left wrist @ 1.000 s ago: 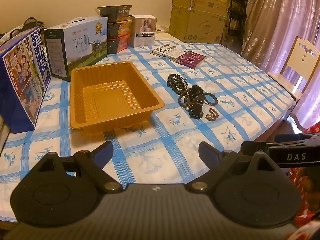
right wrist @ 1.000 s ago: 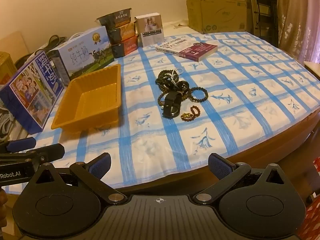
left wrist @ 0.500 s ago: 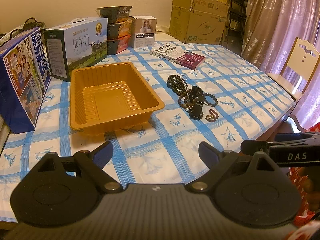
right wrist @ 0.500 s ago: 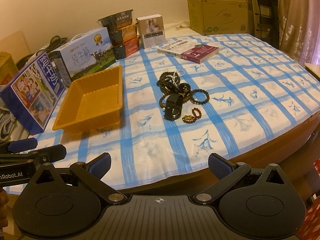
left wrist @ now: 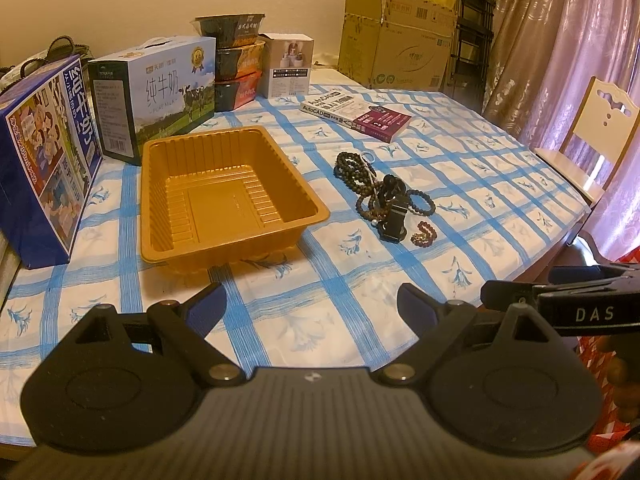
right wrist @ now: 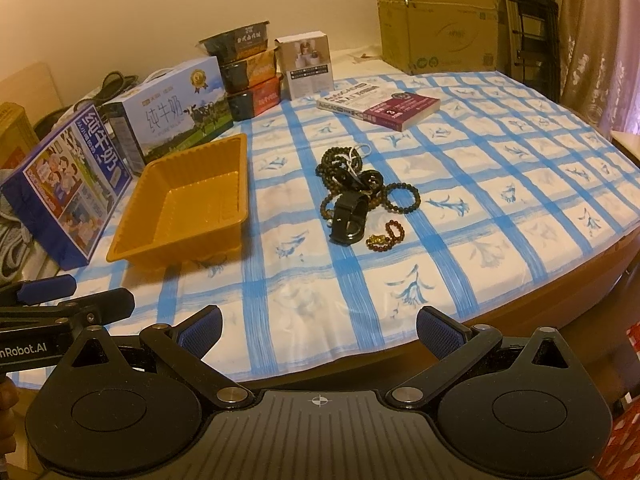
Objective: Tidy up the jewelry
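A pile of jewelry lies on the blue-checked tablecloth: dark bead strands (left wrist: 352,168) (right wrist: 340,164), a black wristband (left wrist: 394,220) (right wrist: 348,220), a dark bead bracelet (left wrist: 422,202) (right wrist: 404,198) and a small red bead bracelet (left wrist: 424,234) (right wrist: 386,236). Left of it stands an empty orange plastic tray (left wrist: 160,200) (right wrist: 132,232). My left gripper (left wrist: 312,304) is open over the table's near edge, well short of the tray. My right gripper (right wrist: 318,330) is open too, hovering at the near edge in front of the pile. Neither holds anything.
Two milk cartons (left wrist: 156,96) (left wrist: 44,152), stacked food bowls (left wrist: 236,68) and a small white box (left wrist: 288,66) line the far left. A book (left wrist: 356,114) lies beyond the jewelry. Cardboard boxes (left wrist: 396,48) sit behind; a chair (left wrist: 600,128) stands at right.
Both grippers have drifted slightly forward over the table, so the tray and jewelry sit a little lower in view. The fingers stay open and nothing on the table has moved.
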Available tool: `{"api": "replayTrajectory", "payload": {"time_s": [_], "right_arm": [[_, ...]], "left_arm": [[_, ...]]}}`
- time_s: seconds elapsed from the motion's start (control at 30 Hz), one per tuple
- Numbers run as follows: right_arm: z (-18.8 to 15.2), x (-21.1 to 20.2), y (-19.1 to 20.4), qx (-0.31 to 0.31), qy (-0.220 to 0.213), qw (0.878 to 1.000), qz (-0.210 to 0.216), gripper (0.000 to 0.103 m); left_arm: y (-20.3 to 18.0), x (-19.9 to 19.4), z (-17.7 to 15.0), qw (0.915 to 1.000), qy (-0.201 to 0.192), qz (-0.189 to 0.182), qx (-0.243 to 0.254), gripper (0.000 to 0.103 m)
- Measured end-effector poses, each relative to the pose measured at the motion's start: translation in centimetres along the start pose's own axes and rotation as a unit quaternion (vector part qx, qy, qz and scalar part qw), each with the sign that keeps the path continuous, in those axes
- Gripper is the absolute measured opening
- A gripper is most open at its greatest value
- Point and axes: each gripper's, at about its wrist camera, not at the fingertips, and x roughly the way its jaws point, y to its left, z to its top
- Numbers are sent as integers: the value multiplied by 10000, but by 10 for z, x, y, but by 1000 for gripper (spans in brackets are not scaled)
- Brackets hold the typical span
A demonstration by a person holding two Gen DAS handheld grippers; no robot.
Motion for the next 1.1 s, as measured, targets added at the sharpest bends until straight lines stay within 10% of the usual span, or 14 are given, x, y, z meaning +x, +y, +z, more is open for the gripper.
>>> {"api": "replayTrajectory", "payload": {"time_s": [1.1], "right_arm": [[3,-1,2,-14,-23,10000,-1,103]], "left_arm": [[5,-5,8,10000,-17,-8,-17,91]]}}
